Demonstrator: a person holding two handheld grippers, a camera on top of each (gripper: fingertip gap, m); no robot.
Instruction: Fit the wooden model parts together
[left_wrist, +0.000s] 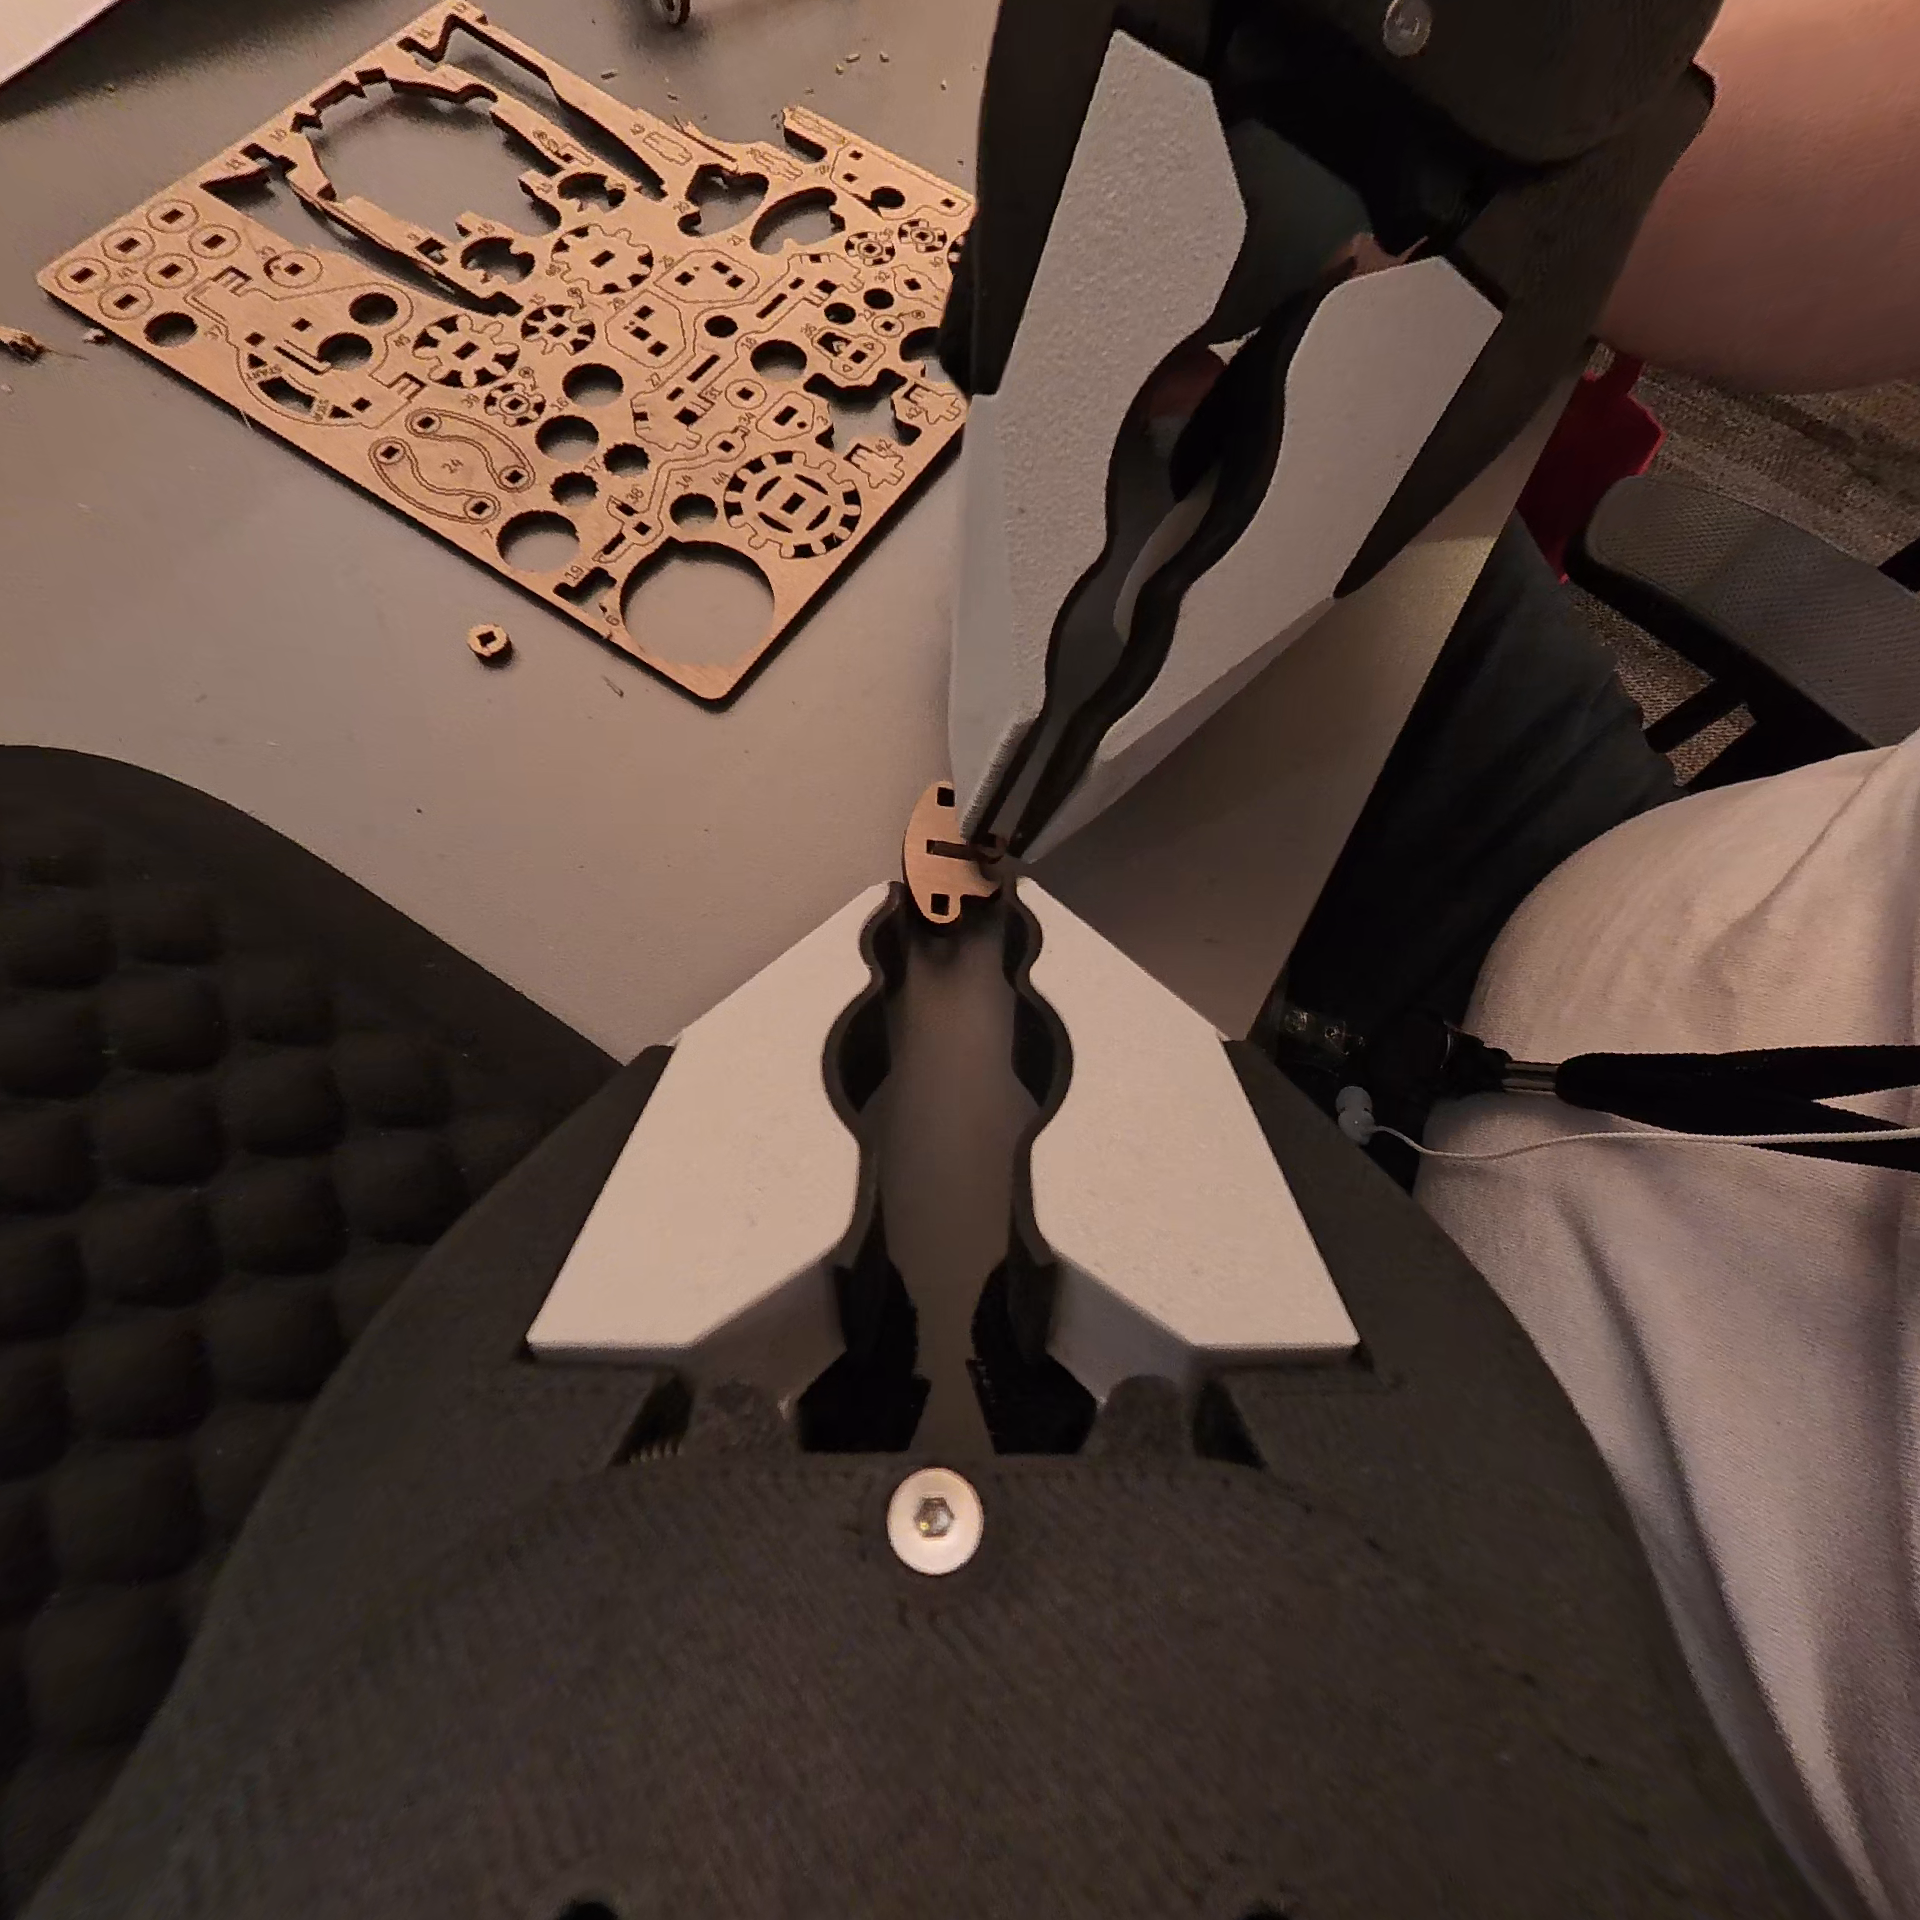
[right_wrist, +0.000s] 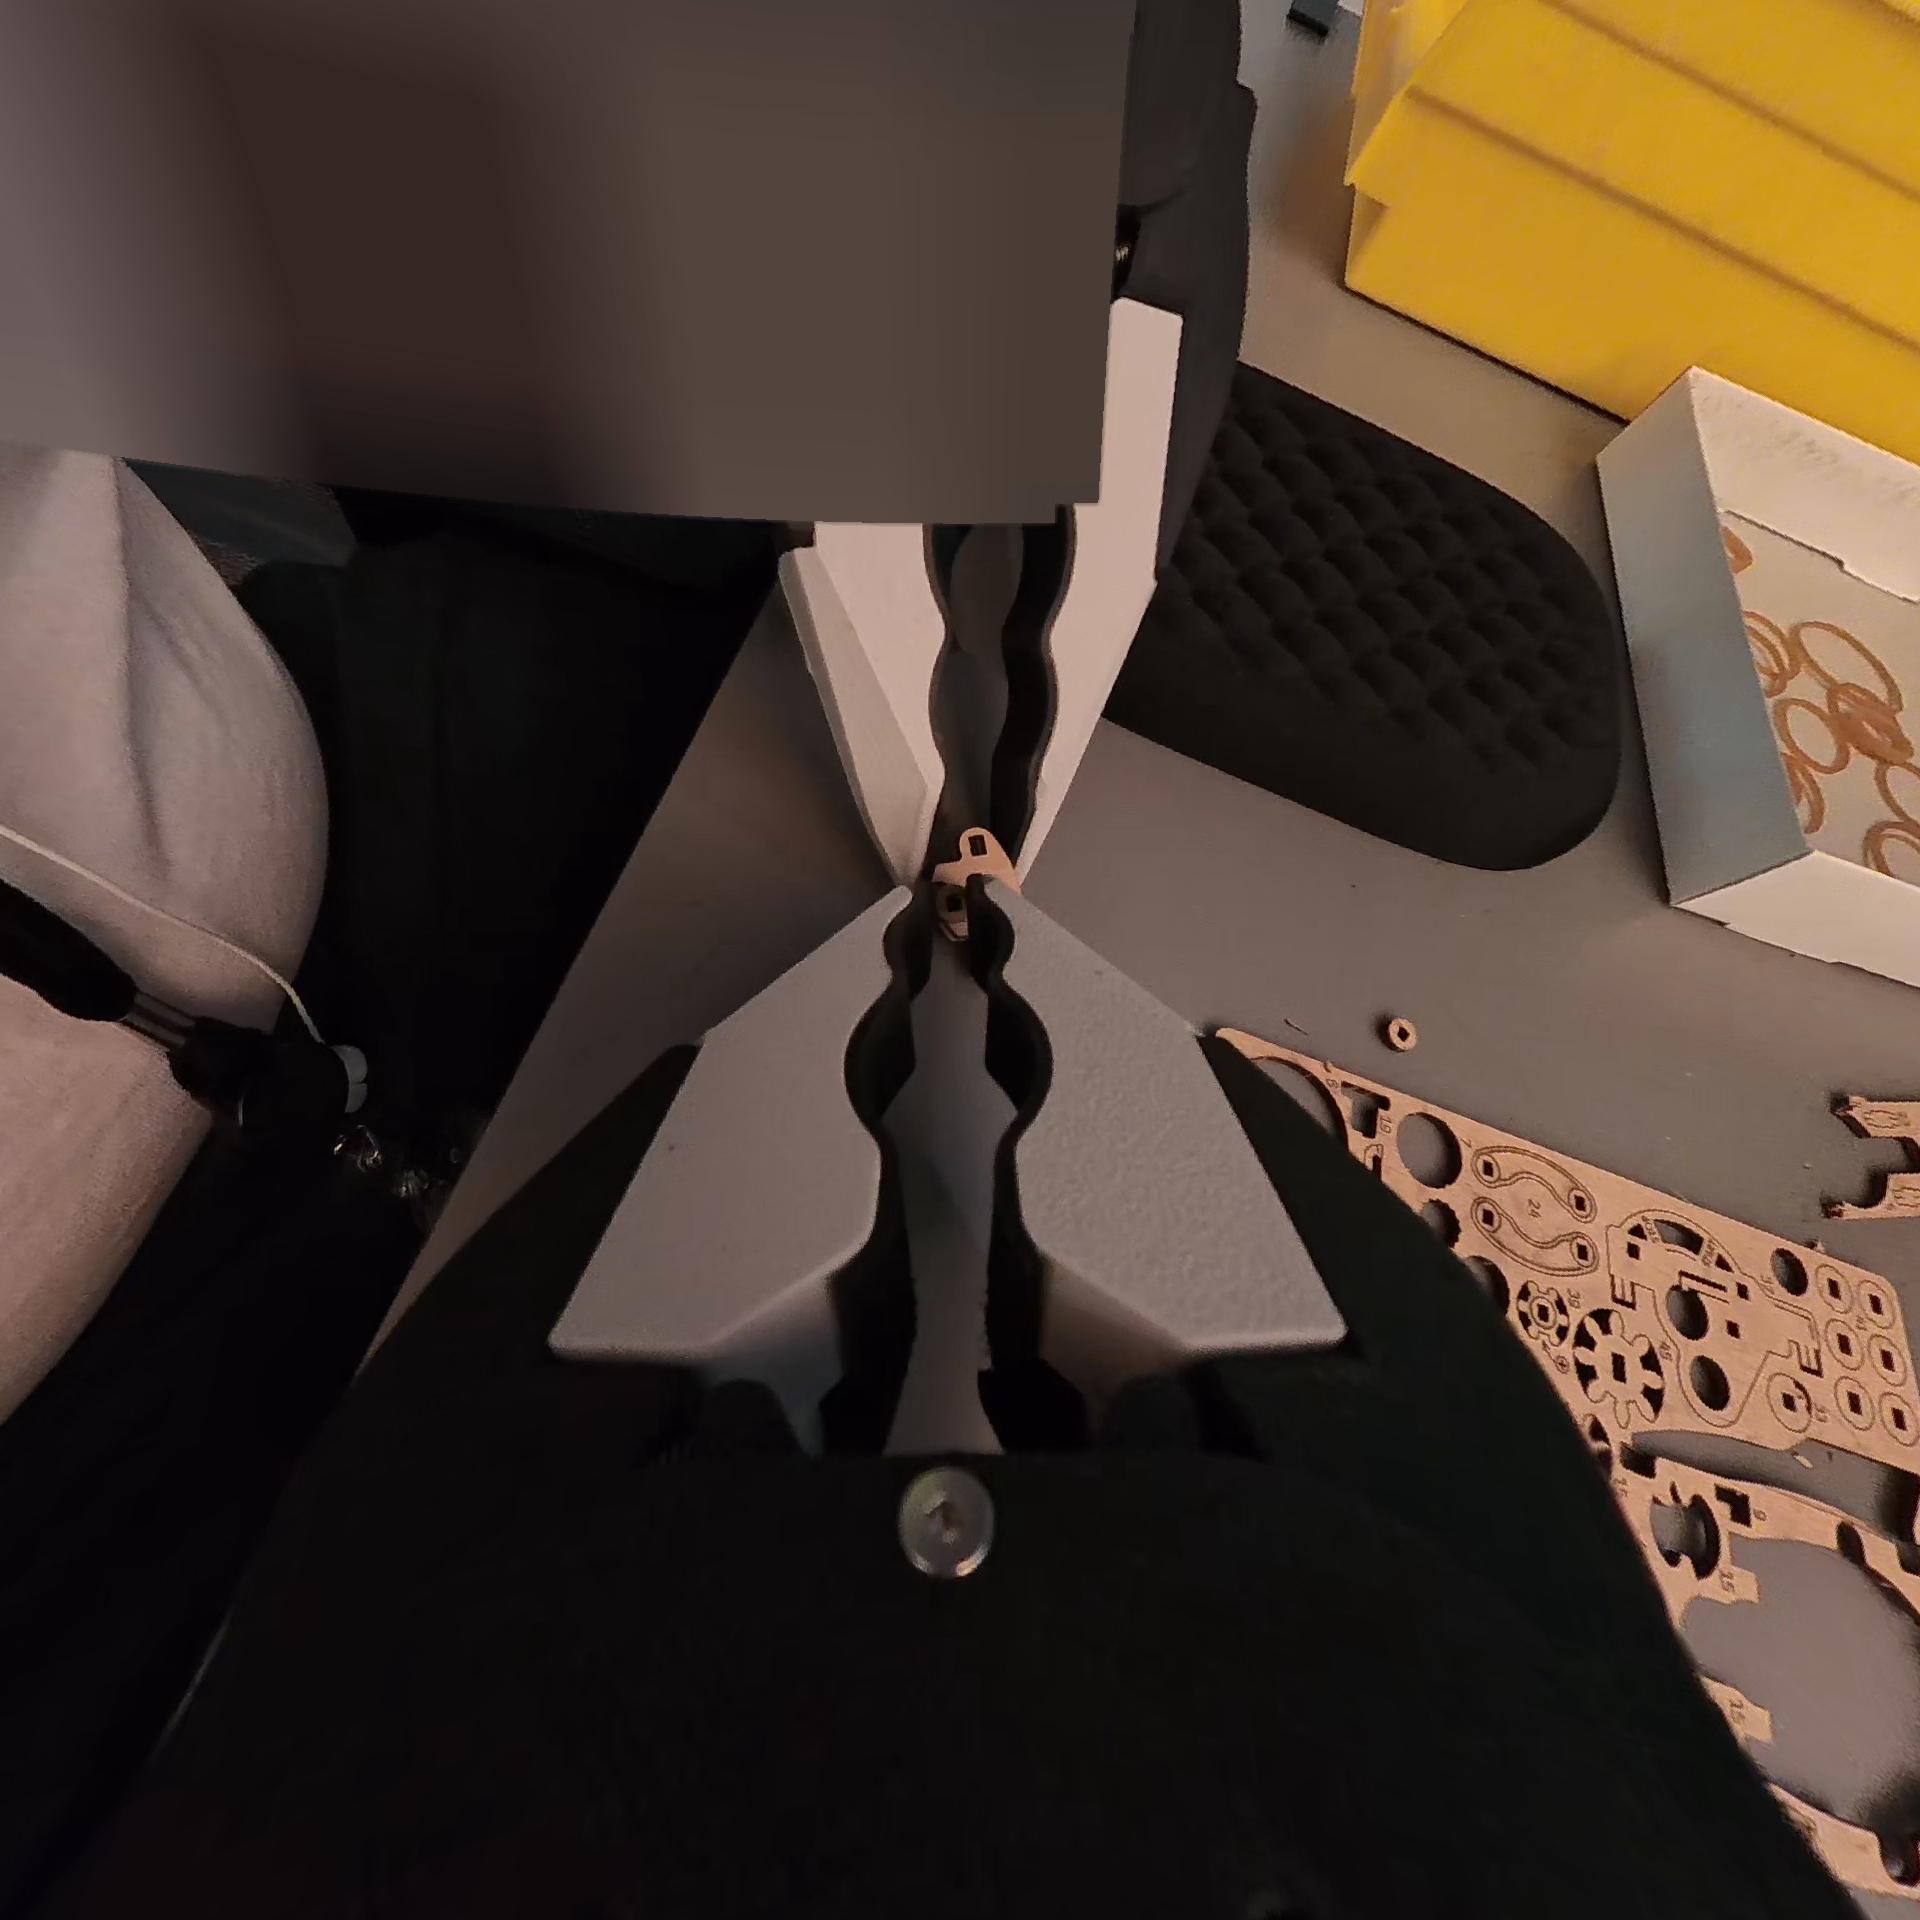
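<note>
Left wrist view: the left hand-held gripper (left_wrist: 951, 902) pinches a small oval wooden piece (left_wrist: 948, 858) at its tips; the right hand-held gripper (left_wrist: 1000, 831), nearly closed, grips a smaller part mostly hidden there. Far left on the table (left_wrist: 312, 644), the cut-out wooden sheet (left_wrist: 520, 343).

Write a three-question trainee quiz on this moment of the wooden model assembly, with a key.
1. True or false: the left gripper holds the oval wooden piece at its tips.
2. Which lies flat on the grey table? A) wooden parts sheet B) hammer C) ruler
3. Fill in: the right gripper meets the oval piece from ____ in the left wrist view.

Key: 1 true; 2 A; 3 above.
</note>
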